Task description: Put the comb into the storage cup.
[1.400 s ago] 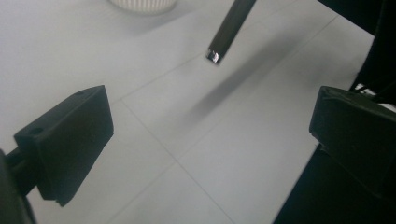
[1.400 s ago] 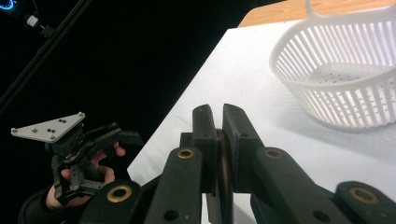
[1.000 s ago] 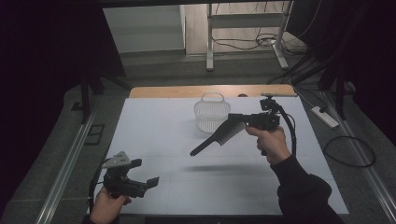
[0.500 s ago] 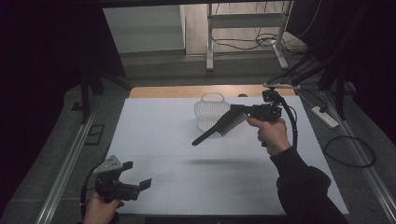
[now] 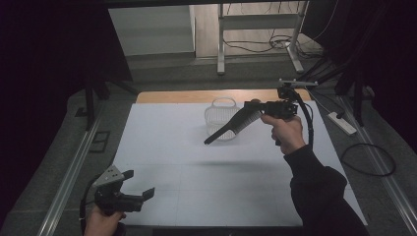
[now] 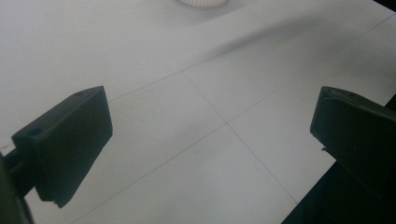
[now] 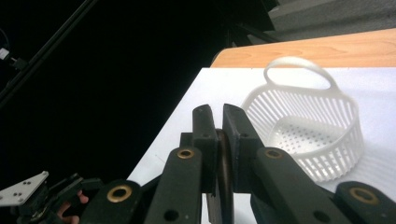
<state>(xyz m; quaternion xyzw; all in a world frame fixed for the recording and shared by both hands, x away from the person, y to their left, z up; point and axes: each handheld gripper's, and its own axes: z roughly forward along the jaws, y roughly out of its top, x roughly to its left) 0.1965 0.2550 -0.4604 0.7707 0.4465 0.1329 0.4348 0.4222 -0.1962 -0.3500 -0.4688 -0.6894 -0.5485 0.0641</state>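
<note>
— While we hold the right gripper (image 5: pixel 209 141) up over the table (image 5: pixel 196 167), where does the white basket (image 5: pixel 216 118) stand?

— We see it upright at the far end of the white sheet, just short of the wooden edge (image 5: pixel 196 96), its handle arching over the top. From above, our right gripper's long black arms cross in front of it, with the tips at its near left side. In the right gripper view the basket (image 7: pixel 317 135) lies ahead and to the right of the tips, apart from them.

— And how do the jaws of that gripper (image 7: pixel 217 112) stand?

— We have them drawn almost together, only a slit between. A thin dark strip (image 7: pixel 223 154) shows in that slit; we cannot tell what it is.

— What about our left gripper (image 5: pixel 138 183)?

— We keep it low at the near left corner of the table, well apart from the basket. Its jaws stand wide, with nothing between them but bare white sheet in the left gripper view (image 6: pixel 212 135). The foot of the basket (image 6: pixel 201 2) just shows at the top edge there.

— Is anything in the basket?

— We see its slotted wall and dotted floor, bare.
</note>
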